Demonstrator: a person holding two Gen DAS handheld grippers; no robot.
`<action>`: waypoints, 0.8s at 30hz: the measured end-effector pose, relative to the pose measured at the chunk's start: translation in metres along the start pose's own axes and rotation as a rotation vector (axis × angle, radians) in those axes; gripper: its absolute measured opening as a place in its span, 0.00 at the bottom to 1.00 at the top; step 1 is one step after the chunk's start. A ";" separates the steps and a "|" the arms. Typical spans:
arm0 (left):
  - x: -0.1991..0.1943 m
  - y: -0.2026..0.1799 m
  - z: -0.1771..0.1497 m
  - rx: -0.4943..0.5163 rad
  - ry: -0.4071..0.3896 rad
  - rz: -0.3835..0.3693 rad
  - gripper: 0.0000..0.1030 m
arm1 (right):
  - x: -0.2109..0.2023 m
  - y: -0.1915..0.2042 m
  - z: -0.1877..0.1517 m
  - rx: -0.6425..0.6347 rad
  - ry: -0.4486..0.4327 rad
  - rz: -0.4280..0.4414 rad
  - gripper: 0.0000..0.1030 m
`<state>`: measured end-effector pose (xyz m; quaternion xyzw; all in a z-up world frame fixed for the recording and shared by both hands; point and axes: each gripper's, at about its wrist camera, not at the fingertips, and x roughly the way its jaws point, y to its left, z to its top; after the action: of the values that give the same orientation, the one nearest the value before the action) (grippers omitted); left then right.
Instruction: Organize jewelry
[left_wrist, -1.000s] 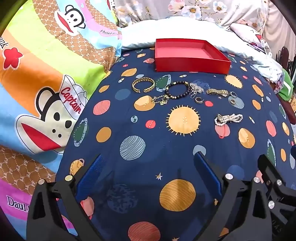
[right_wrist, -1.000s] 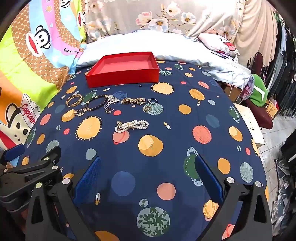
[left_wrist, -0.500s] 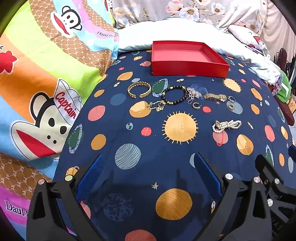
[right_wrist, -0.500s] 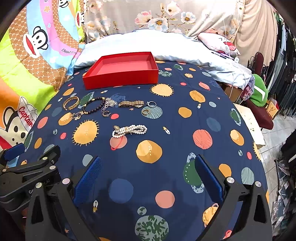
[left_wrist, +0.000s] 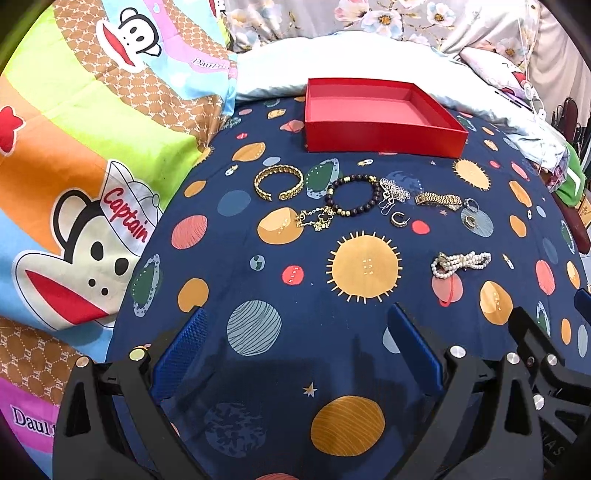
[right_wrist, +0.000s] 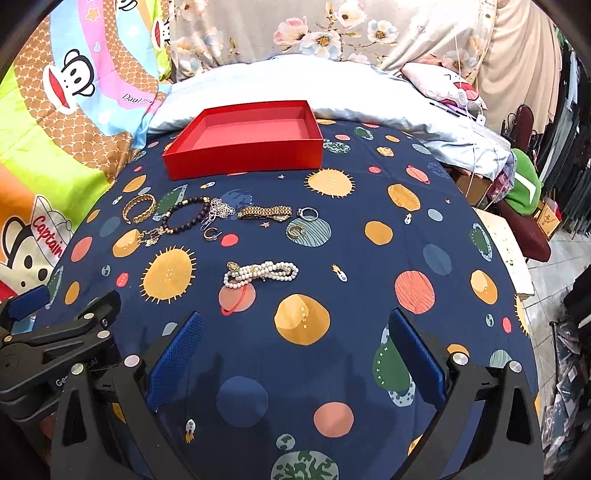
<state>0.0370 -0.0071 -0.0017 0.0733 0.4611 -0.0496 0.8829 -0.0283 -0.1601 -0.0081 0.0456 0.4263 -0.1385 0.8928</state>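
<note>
While nothing had yet been lifted, both tools hung over the near part of the bed, so every line below is a reading of that one moment.

Left gripper (left_wrist: 295, 347): jaws wide apart, holding nothing, low over the planet-print bedspread (left_wrist: 258, 369).
Right gripper (right_wrist: 295, 350): jaws also wide, empty, near edge of the bed, just right of the left one.
Red box (right_wrist: 243, 147): one, open and empty, at the far side against the pale quilt (right_wrist: 295, 85).
Jewelry location: all of it lay on the bedspread between the grippers and the box, none inside.
Gold cuff bracelet (left_wrist: 279, 182): one, far left of the row.
Dark bead bracelet (left_wrist: 352, 195): one, just right of the cuff.
Gold chain heap (left_wrist: 316, 218): one, touching the bead bracelet's near left edge.
Silver filigree piece (left_wrist: 393, 194): one, against the beads' right side.
Gold watch (right_wrist: 264, 213): one, right of the silver piece.
Small rings or ear hoops: three as far as I could tell, one (right_wrist: 211, 233) near the silver piece, two (right_wrist: 306, 213) right of the watch.
Pearl strand (right_wrist: 260, 273): one, bunched, nearest the grippers.
Risk, tangling: likely, a pinch on the beads could drag the chain and silver piece along.
Risk, slipping: likely, thin rings on soft cloth could sink or squirt from the pads.
Risk, trailing: the pearls might dangle and snag the box wall.
</note>
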 end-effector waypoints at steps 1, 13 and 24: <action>0.001 0.000 0.000 -0.001 0.003 0.001 0.93 | 0.001 0.000 0.001 0.001 0.003 0.004 0.95; 0.004 -0.002 0.005 0.016 -0.008 0.012 0.92 | 0.009 0.000 0.006 0.017 0.011 0.025 0.95; 0.006 -0.006 0.008 0.021 -0.028 0.012 0.92 | 0.012 -0.003 0.008 0.035 0.011 0.024 0.95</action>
<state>0.0460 -0.0142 -0.0020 0.0844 0.4478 -0.0502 0.8887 -0.0162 -0.1674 -0.0122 0.0668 0.4280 -0.1350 0.8912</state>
